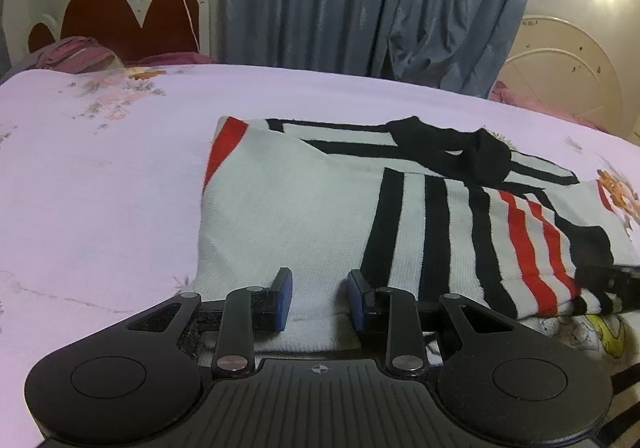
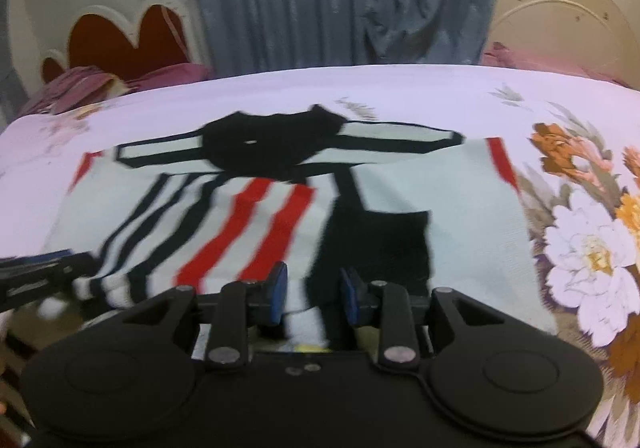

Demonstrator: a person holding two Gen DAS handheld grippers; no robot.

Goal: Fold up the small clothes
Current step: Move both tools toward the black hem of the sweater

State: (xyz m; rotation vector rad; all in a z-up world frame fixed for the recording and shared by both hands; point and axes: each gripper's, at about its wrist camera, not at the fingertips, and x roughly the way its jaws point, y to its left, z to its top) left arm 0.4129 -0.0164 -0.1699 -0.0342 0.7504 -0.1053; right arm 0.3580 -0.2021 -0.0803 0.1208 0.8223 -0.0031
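Observation:
A small white knit sweater [image 1: 304, 208] with black and red stripes and a black collar [image 1: 452, 152] lies flat on the bed, sleeves folded across the top. My left gripper [image 1: 320, 300] is open at the sweater's near hem on its left part, the hem between its blue pads [image 1: 285, 298]. My right gripper [image 2: 313, 298] is open at the near hem of the sweater [image 2: 280, 216] by the black patch [image 2: 380, 244]. The right gripper's tip shows at the right edge of the left wrist view [image 1: 608, 280]. The left gripper shows at the left edge of the right wrist view [image 2: 36, 272].
The lilac floral bedsheet [image 1: 100, 188] covers the bed. A red heart-shaped headboard [image 1: 120, 16] and purple pillows [image 1: 80, 56] lie far left. Blue curtains [image 1: 380, 0] hang behind. A cream round headboard [image 1: 568, 68] stands far right. Large printed flowers [image 2: 592, 248] lie right of the sweater.

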